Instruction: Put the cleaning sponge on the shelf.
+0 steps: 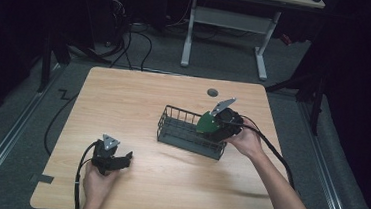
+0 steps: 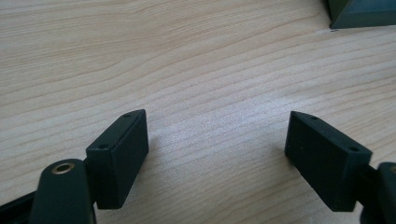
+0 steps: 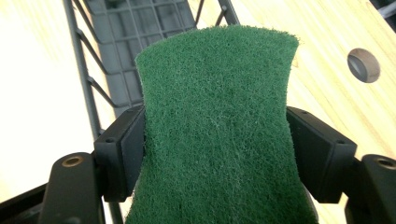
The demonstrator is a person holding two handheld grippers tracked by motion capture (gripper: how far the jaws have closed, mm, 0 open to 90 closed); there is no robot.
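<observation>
My right gripper (image 3: pixel 215 154) pinches a green scouring pad (image 3: pixel 217 135) over the wire basket (image 1: pixel 181 134); my left gripper (image 2: pixel 217 154) rests wide open on the table (image 1: pixel 139 96). The soft pad bows between the jaws, so I judge it could slip out and miss the basket.

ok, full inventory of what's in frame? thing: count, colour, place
scouring pad: 1, green, pinched at its sides between the right gripper's jaws, held over the basket's right end
wire basket: 1, dark grey, centre-right of the table, looks empty
table: 1, light wood, fills the middle of the high view
cable hole: 1, grey, round, far edge of the table
second table: 1, white legs, on the floor beyond
floor cables: several, black, beyond the table's far left
left gripper: 1, black, jaws open above bare wood, near-left of the table
right gripper: 1, black, at the basket's right end
person's hands: 2, one on each gripper
</observation>
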